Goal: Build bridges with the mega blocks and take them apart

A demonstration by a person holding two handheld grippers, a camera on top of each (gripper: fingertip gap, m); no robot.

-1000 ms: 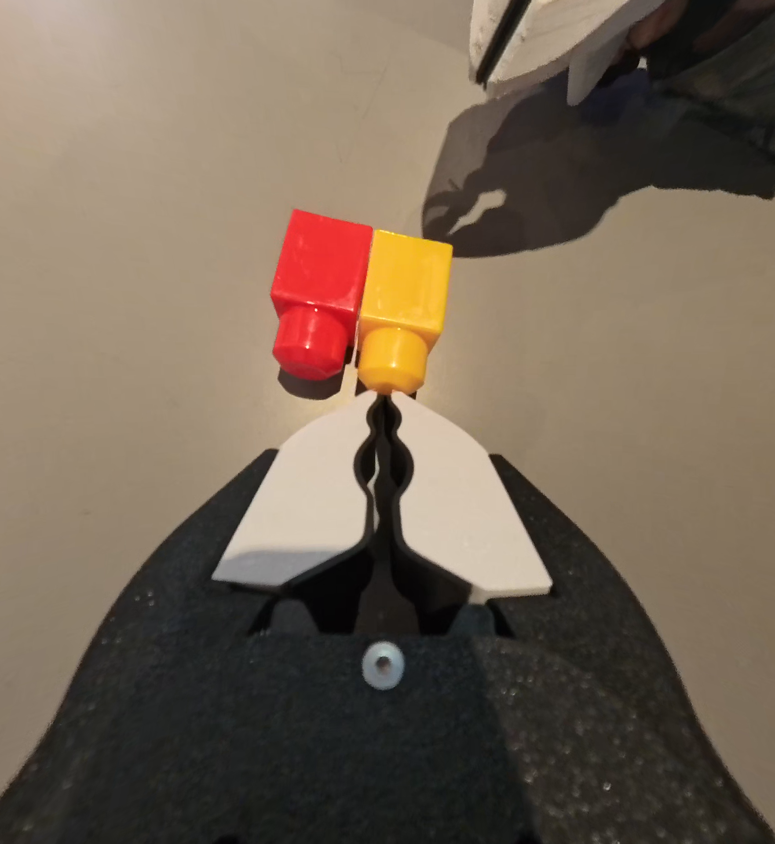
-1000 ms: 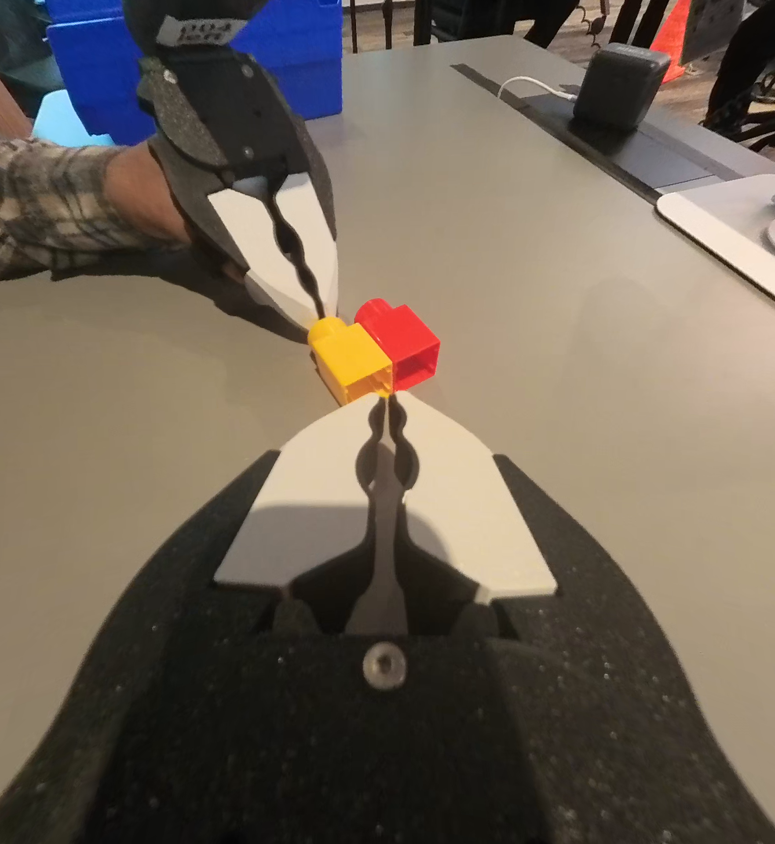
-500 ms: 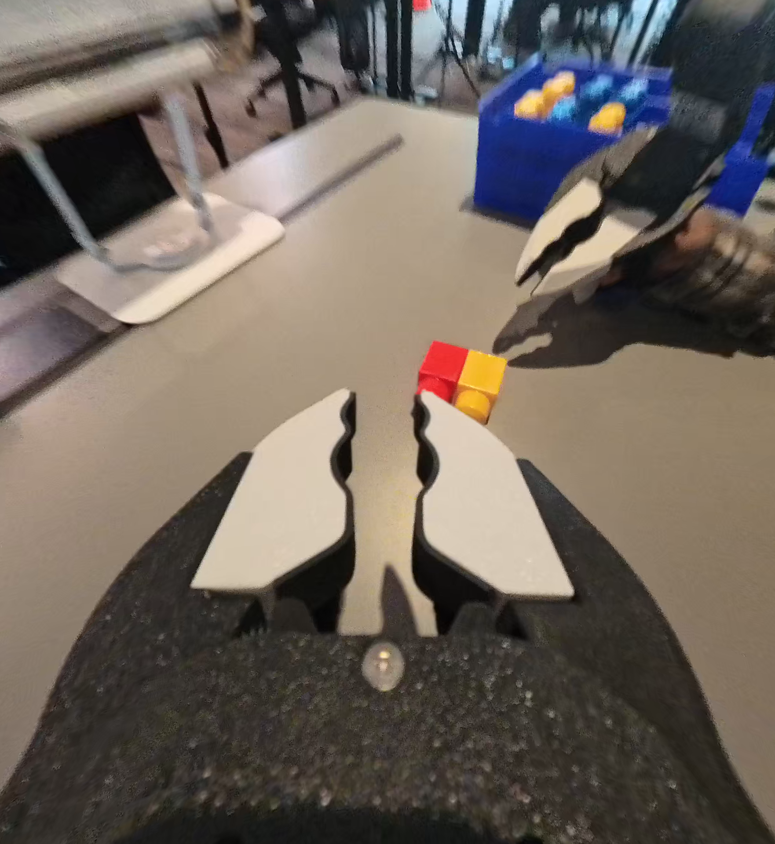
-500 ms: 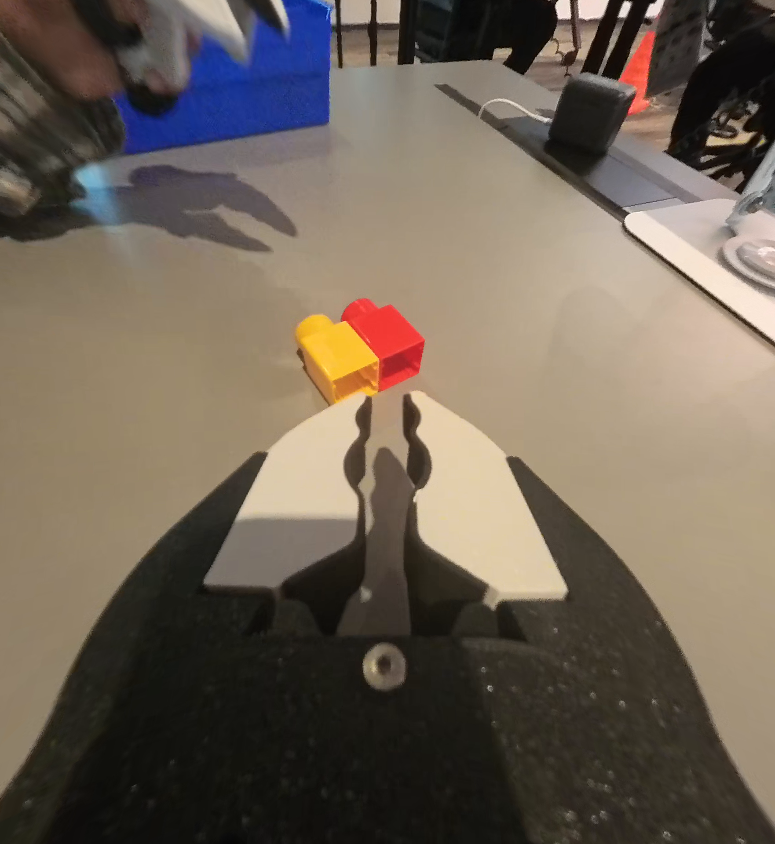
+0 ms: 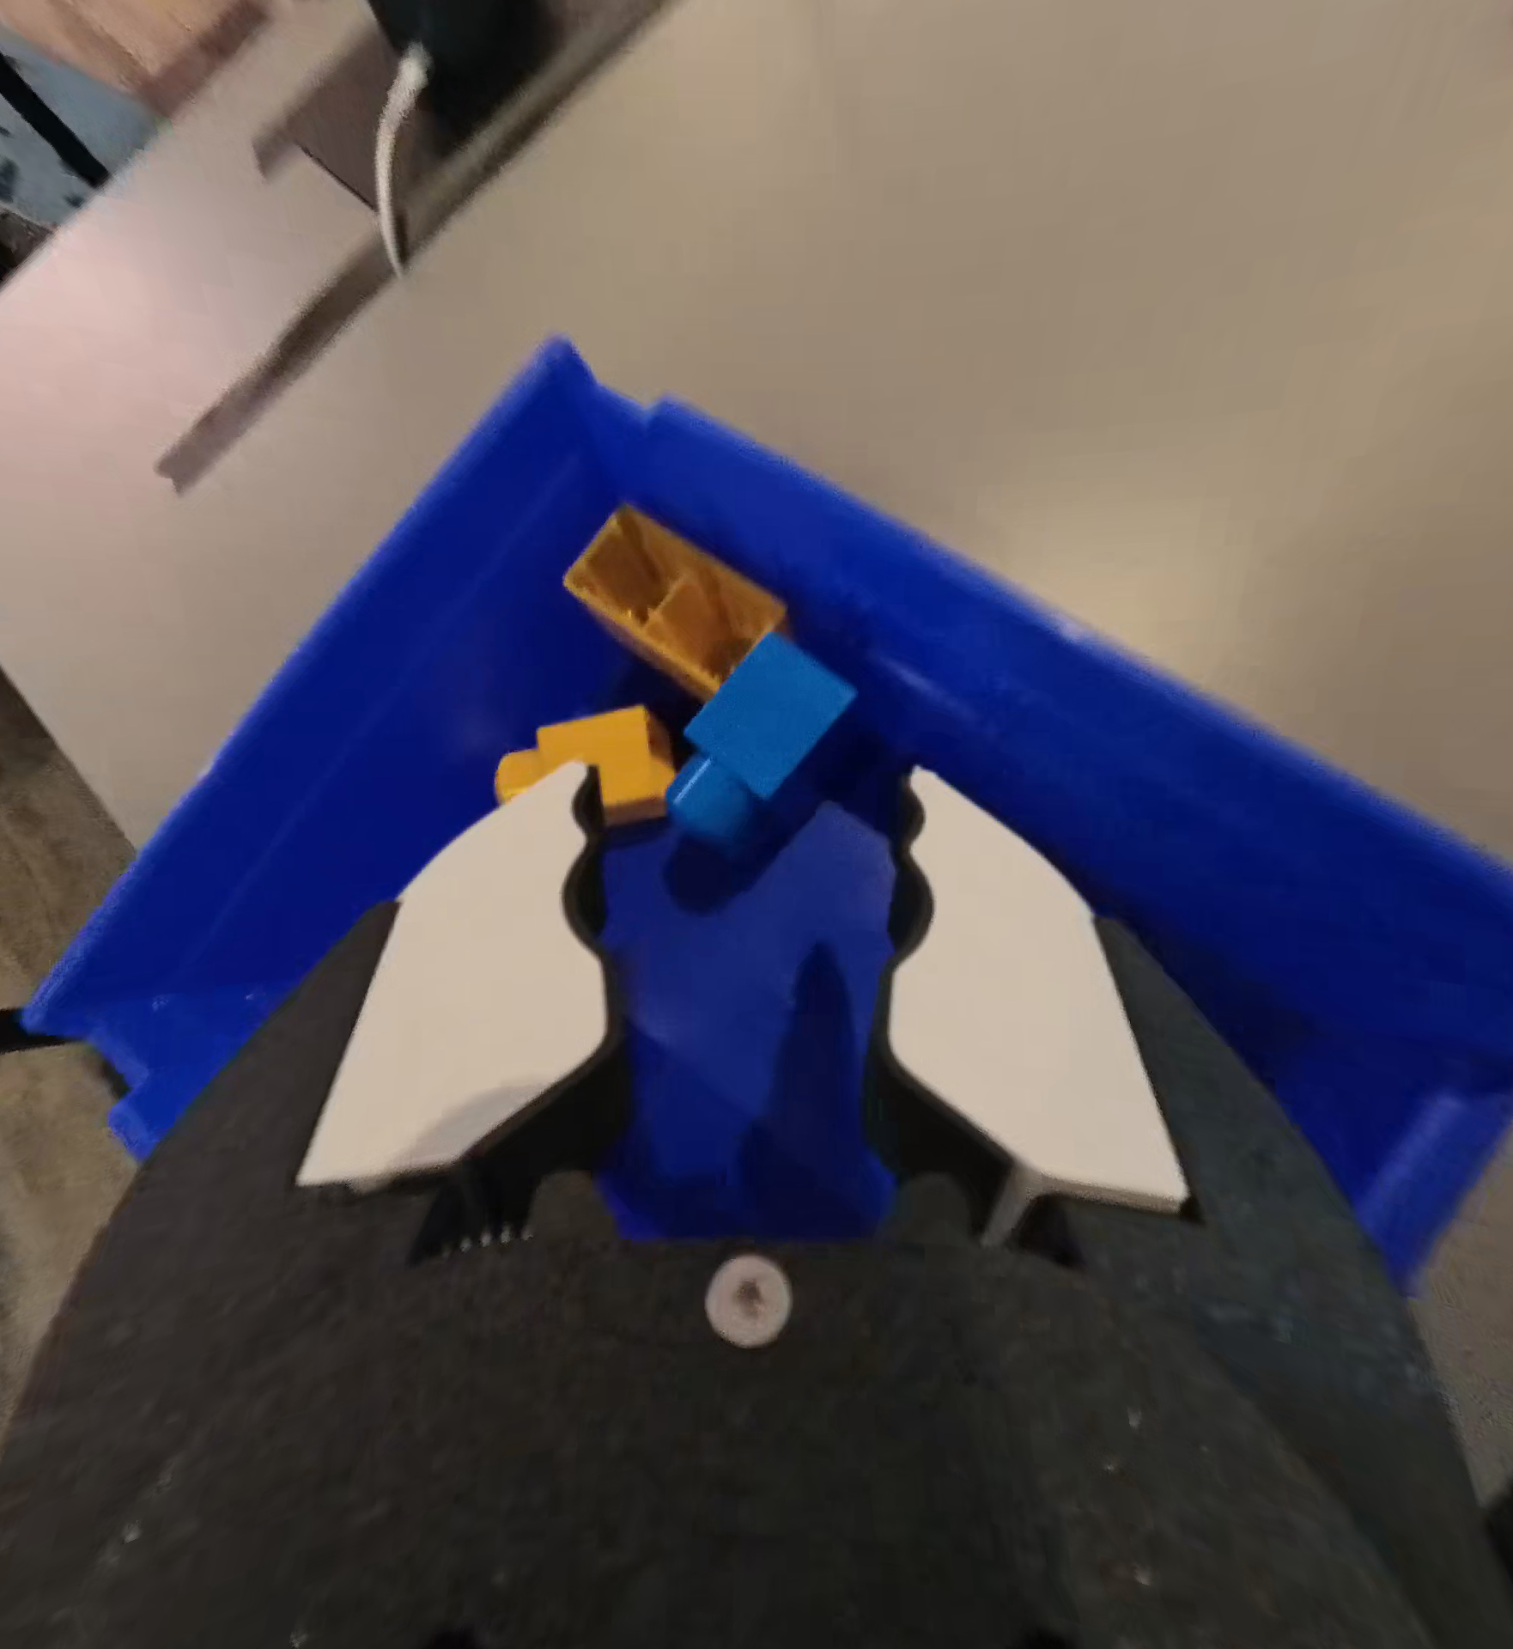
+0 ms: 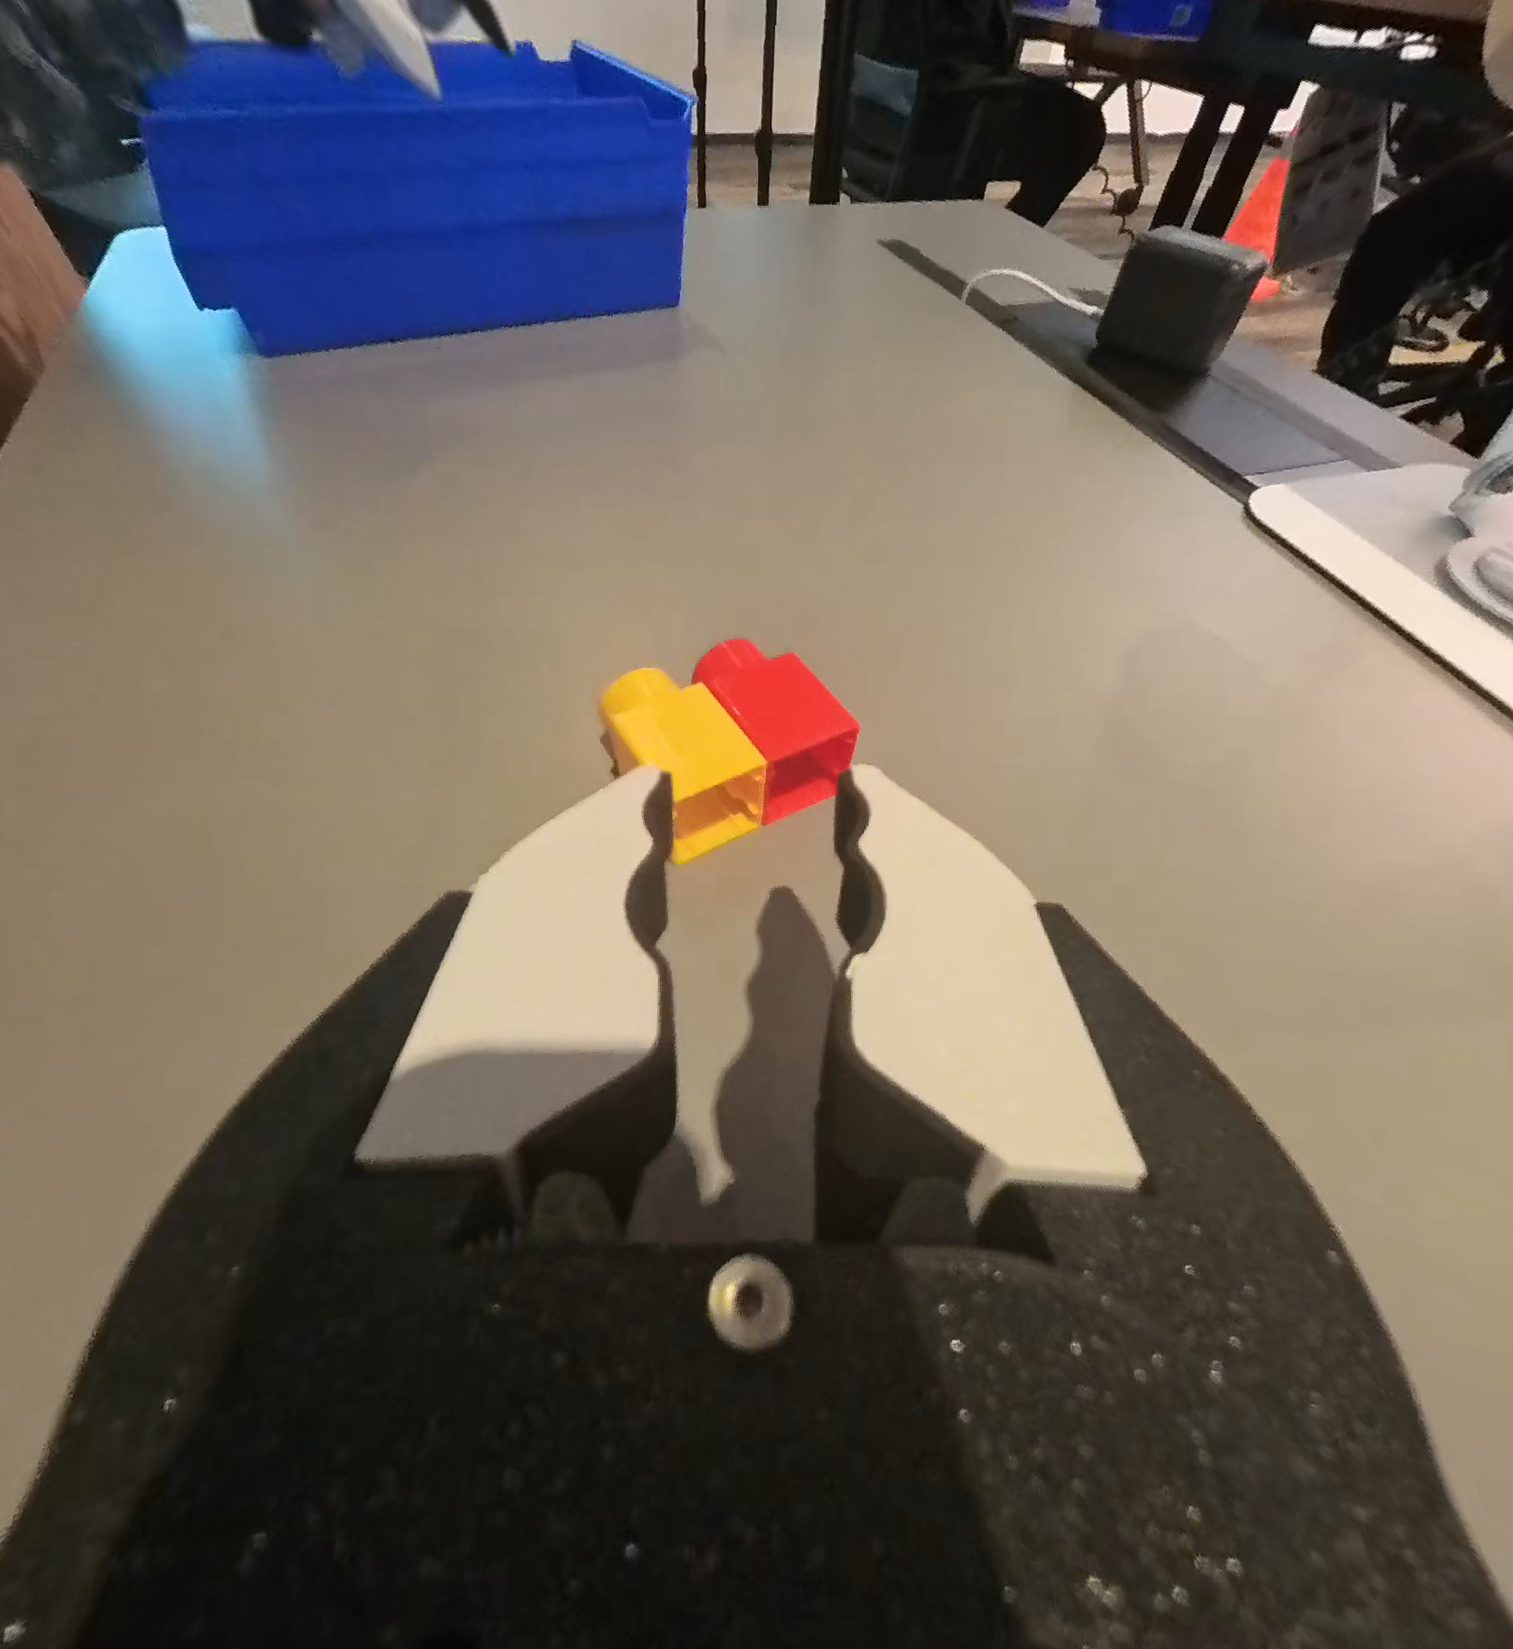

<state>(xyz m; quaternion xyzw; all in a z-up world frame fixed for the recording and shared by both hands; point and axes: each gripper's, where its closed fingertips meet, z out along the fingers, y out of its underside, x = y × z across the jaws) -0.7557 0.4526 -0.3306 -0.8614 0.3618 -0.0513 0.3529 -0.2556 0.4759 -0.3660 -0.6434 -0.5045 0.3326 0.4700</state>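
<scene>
- The left gripper (image 5: 739,794) has left the two blocks on the table and now hangs over the blue bin (image 5: 1181,732) at the far end, fingers spread wide and holding nothing.
- A second ago its fingers were closed, tips against the knob of the yellow block (image 6: 690,758); that nudging job looks finished.
- In the bin, just ahead of its tips, lie a blue block (image 5: 766,718), a small orange block (image 5: 615,758) and a longer orange block (image 5: 677,616) turned hollow side up; the picture is blurred by motion.
- The right gripper (image 6: 753,785) has gone from closed to open and sits low near the table (image 6: 467,535), its tips flanking the open ends of the yellow block and the red block (image 6: 784,718).
- Those two lie on their sides, touching, knobs pointing away from the right gripper.
- Judgement: the piers are set, and the left gripper is fetching a piece to span them; the build is at an early stage.
</scene>
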